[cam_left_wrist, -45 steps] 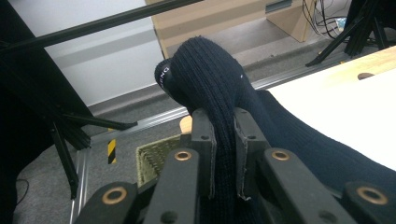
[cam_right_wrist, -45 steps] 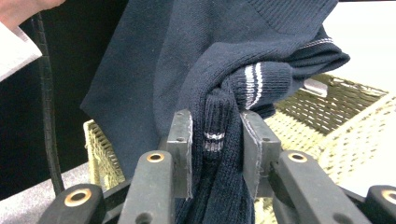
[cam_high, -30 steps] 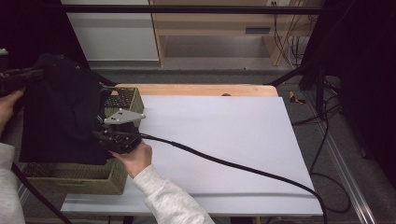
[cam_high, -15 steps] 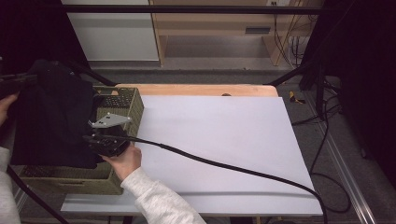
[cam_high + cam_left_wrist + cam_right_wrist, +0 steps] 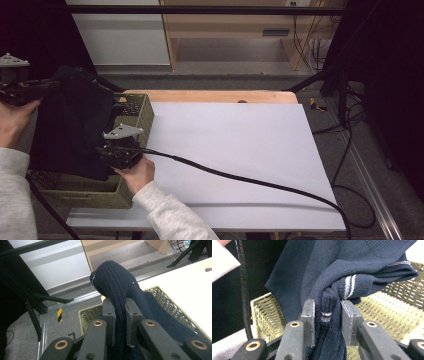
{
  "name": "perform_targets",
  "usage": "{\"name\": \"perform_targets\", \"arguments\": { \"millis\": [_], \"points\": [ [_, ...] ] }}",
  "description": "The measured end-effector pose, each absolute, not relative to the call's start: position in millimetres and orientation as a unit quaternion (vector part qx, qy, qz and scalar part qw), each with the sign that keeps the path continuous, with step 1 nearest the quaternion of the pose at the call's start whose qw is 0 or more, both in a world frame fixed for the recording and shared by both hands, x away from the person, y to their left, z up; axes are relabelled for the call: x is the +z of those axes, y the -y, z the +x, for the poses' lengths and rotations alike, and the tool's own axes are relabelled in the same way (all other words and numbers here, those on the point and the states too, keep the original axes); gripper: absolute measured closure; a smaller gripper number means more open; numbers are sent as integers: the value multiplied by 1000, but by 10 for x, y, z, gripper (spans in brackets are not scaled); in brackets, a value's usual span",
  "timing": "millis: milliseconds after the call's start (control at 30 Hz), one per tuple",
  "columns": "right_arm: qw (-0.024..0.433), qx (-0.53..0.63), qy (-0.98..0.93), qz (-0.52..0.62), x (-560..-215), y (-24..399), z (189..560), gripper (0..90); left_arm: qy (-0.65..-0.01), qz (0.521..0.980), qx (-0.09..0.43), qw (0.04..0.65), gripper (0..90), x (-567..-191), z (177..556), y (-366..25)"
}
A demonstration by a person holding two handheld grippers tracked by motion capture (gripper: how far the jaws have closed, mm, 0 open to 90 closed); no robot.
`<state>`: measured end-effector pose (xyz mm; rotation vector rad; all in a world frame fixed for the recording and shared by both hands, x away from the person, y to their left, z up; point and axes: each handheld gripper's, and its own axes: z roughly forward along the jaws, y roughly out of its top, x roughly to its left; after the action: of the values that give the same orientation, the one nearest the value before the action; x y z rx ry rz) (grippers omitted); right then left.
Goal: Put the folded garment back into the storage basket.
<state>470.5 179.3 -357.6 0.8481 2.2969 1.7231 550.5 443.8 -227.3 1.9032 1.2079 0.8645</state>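
Dark navy knitted sweater [image 5: 75, 125] over woven olive basket [image 5: 142, 117], pinched by left gripper [image 5: 119, 312] and right gripper [image 5: 327, 315]; white tabletop [image 5: 235, 150] beside basket.

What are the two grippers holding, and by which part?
Both hold one dark navy knit sweater over the wicker basket: the left gripper pinches a bunched fold, the right gripper a white-striped ribbed edge.

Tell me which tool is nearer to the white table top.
Right. The right tool is over the basket beside the table top; the left tool is beyond the basket's far side.
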Motion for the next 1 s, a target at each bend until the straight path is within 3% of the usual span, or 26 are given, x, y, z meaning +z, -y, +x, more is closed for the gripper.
{"name": "perform_targets", "arguments": {
  "millis": [633, 833, 1000],
  "points": [
    [83, 552, -769, 312, -3772, -1758, 4767, 667, -482, 752, 308, 329, 799, -2700, 5822, -4361],
    [99, 545, -780, 291, -3798, -1733, 4800, 473, -529, 721, 308, 324, 548, -2867, 5860, -4454],
    [151, 558, -779, 244, -3592, -1587, 4780, 249, -523, 714, 315, 341, 377, -2797, 5735, -4404]
  ]
}}
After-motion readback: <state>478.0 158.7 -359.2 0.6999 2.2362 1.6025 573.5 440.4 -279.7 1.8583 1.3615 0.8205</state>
